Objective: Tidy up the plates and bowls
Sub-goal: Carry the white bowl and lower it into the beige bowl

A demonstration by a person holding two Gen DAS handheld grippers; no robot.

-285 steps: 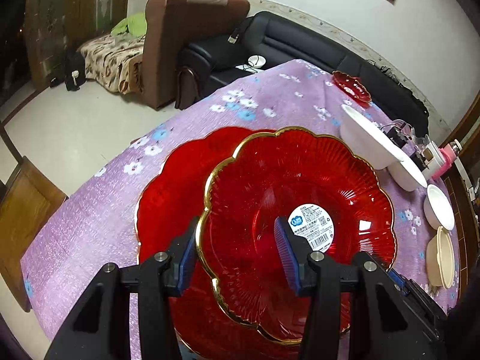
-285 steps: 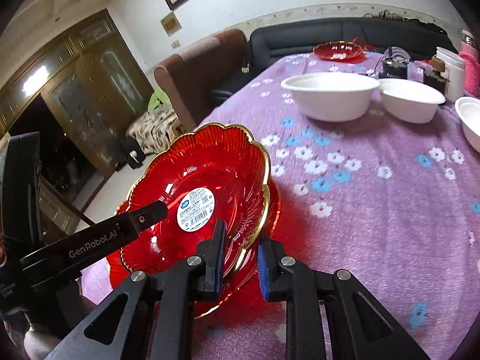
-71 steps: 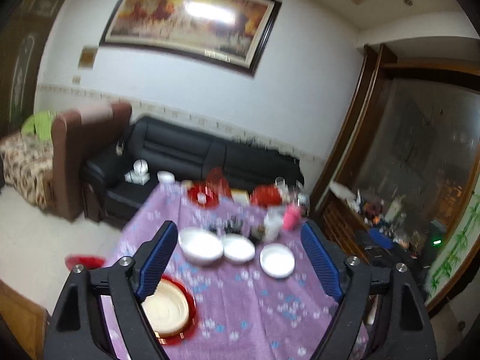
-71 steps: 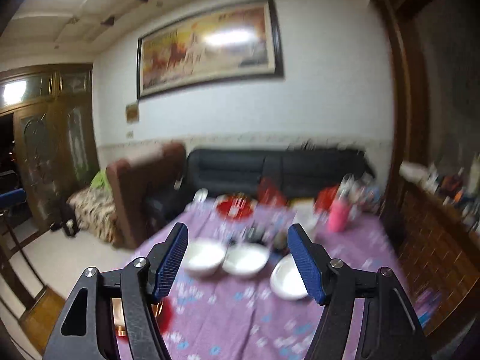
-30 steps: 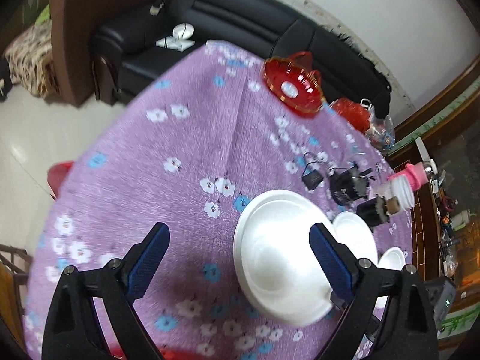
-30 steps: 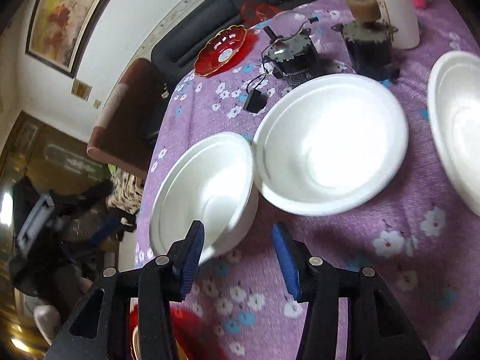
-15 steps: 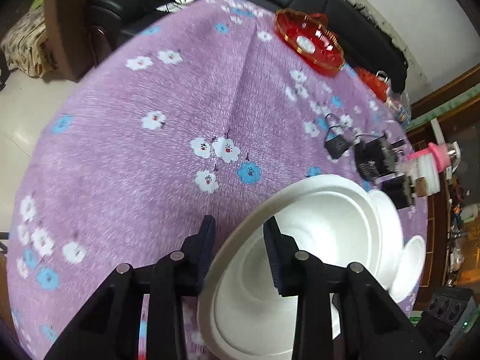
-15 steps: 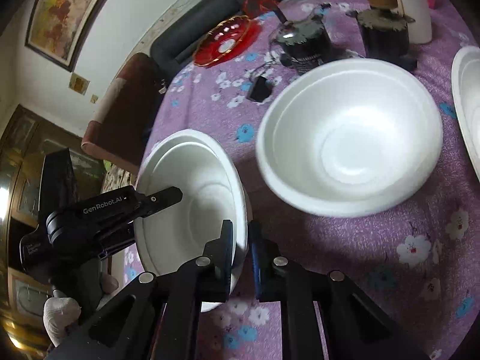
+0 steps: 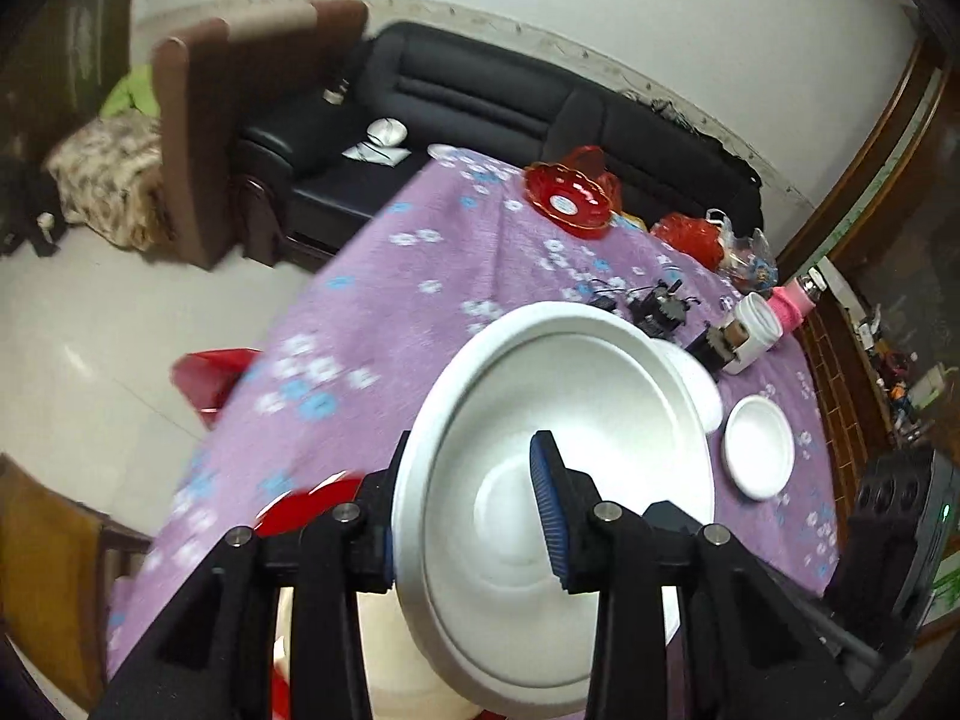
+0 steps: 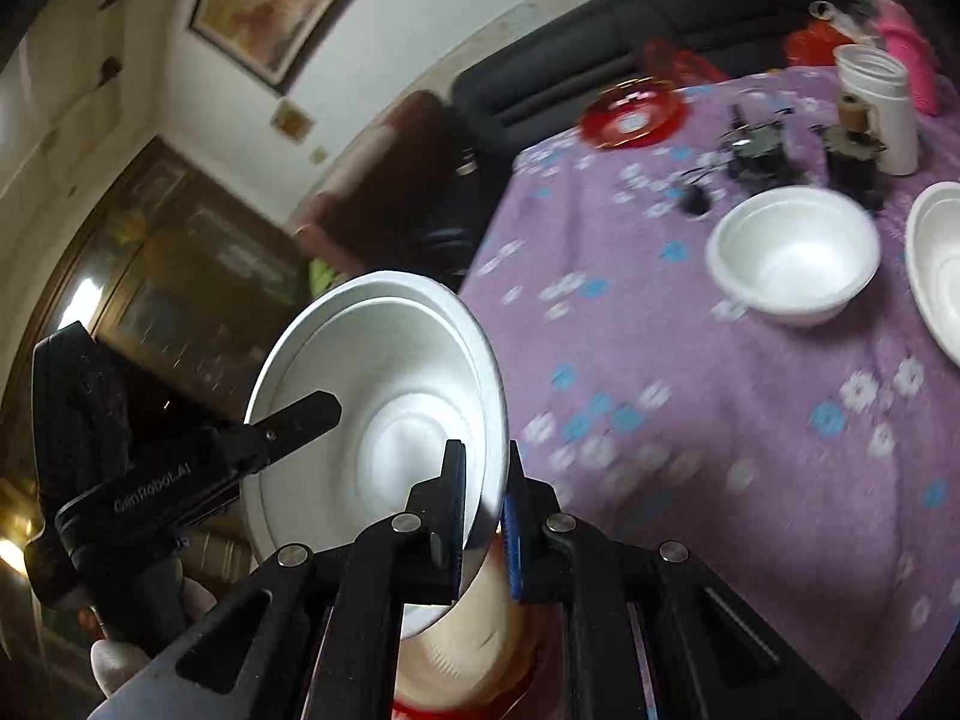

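Observation:
Both grippers hold one large white foam bowl [image 9: 558, 468], lifted and tilted above the purple flowered table [image 9: 384, 300]. My left gripper [image 9: 471, 516] is shut on its left rim. My right gripper [image 10: 483, 510] is shut on its right rim; the bowl shows in the right wrist view [image 10: 384, 396]. Below it sit a cream bowl [image 10: 468, 648] and red plates [image 9: 300, 507] at the near table edge. Two more white bowls stand on the table: a deep one [image 10: 792, 252] and a shallower one [image 10: 936, 258].
A small red plate [image 9: 567, 198] lies at the far end. Dark small gadgets [image 10: 756, 150], a white jar [image 10: 882, 108] and a pink bottle [image 9: 792, 300] stand mid-table. A small white bowl [image 9: 759, 447] lies right. A black sofa [image 9: 492, 114] and brown armchair [image 9: 198, 138] stand beyond.
Both grippers closed on the large white bowl's rim, lifted it off the table and carried it back toward the near edge, over the cream bowl and red plates.

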